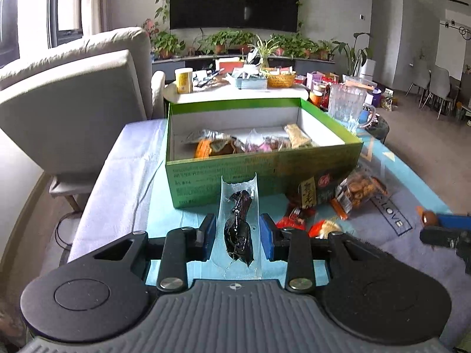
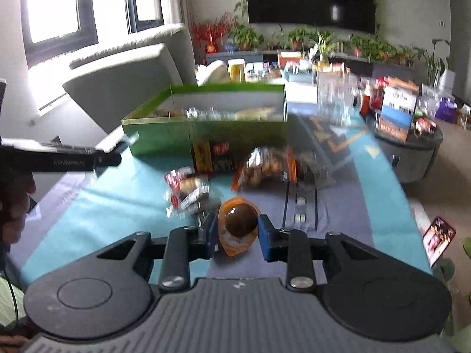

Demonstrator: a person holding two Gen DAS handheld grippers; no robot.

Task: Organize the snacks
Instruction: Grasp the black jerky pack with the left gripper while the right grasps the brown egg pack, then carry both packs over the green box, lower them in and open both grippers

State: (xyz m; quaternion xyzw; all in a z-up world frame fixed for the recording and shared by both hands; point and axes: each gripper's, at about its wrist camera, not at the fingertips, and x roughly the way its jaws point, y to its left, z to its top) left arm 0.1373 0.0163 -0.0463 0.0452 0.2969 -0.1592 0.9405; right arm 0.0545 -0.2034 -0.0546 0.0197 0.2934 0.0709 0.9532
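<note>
Left gripper: clamped on a clear packet with a dark, glossy snack inside; the packet's torn top edge stands up in front of the green box.
Right gripper: clamped on an orange-rimmed pack holding a round brown snack; in the left view only its blue pad and the pack's end show at the right edge.
Loose snacks: a bag of small brown biscuits and several red wrappers lie on the blue cloth just before the box's near right corner; motion blur in the right view leaves their labels unreadable.
Green box: open-topped, its near wall hides the lower part of the snacks already inside.
Open room: bare cloth lies left of the box and ahead of both grippers.
Edges: a clear jug stands close to the box's far right corner, possibly touching it.
Beyond: a grey sofa at left, a cluttered round table behind.
</note>
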